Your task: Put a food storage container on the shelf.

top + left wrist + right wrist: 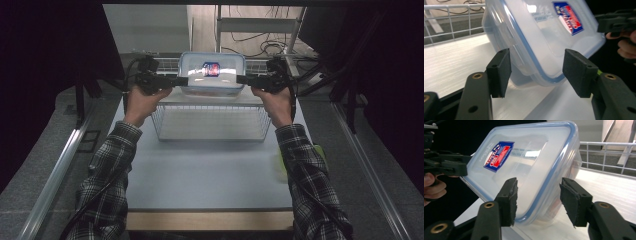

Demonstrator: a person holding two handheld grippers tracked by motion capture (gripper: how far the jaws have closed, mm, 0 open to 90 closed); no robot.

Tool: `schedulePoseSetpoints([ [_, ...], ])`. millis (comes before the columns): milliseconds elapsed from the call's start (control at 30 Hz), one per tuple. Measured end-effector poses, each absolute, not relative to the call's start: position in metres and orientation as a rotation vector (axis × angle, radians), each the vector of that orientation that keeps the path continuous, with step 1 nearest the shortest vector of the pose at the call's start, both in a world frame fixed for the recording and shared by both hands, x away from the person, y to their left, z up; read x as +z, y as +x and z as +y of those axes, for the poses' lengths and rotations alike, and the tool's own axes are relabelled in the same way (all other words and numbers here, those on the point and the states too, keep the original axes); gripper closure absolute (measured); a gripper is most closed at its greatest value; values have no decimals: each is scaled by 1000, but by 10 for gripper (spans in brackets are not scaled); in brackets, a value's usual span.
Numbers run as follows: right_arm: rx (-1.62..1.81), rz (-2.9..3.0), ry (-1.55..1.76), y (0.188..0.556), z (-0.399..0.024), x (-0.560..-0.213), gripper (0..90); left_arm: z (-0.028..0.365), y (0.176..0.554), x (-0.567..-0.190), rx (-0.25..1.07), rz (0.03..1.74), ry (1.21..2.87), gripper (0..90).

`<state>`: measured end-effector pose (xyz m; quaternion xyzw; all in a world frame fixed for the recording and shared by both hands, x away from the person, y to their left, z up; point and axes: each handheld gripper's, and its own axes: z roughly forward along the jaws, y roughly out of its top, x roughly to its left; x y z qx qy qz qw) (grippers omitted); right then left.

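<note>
While both grippers flank its ends, the lidded plastic food box (212, 73) sits on the wire rack's (210, 122) top shelf at the table's far edge. Left gripper (536, 71) & right gripper (538, 200): jaws part-open, straddling box rim w/o clamping, prob. releasing. Box contents unclear thru the cloudy lid.

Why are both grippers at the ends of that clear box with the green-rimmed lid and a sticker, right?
Not quite: the lid's rim is blue, as the right gripper view shows. The rest holds: the left gripper and right gripper are at the ends of the clear box, and the lid bears a sticker.
</note>
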<state>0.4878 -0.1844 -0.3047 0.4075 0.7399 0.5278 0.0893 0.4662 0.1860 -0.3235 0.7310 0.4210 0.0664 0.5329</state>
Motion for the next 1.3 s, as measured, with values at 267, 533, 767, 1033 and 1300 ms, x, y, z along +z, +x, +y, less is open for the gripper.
schedulePoseSetpoints([
  [267,1541,2187,1227,487,-181,-303,505,183,464,-321,205,1007,1761,405],
  [533,1507,2181,1203,484,-177,-298,562,179,461,-315,290,1025,1766,398],
  [767,1501,2183,1205,479,-177,-298,580,181,460,-317,264,1015,1753,399],
  [1033,1488,2181,1186,474,-176,-296,576,181,457,-316,292,1004,1763,402],
  [1300,1509,2199,1079,458,-178,-288,465,188,435,-313,346,983,1783,312],
])
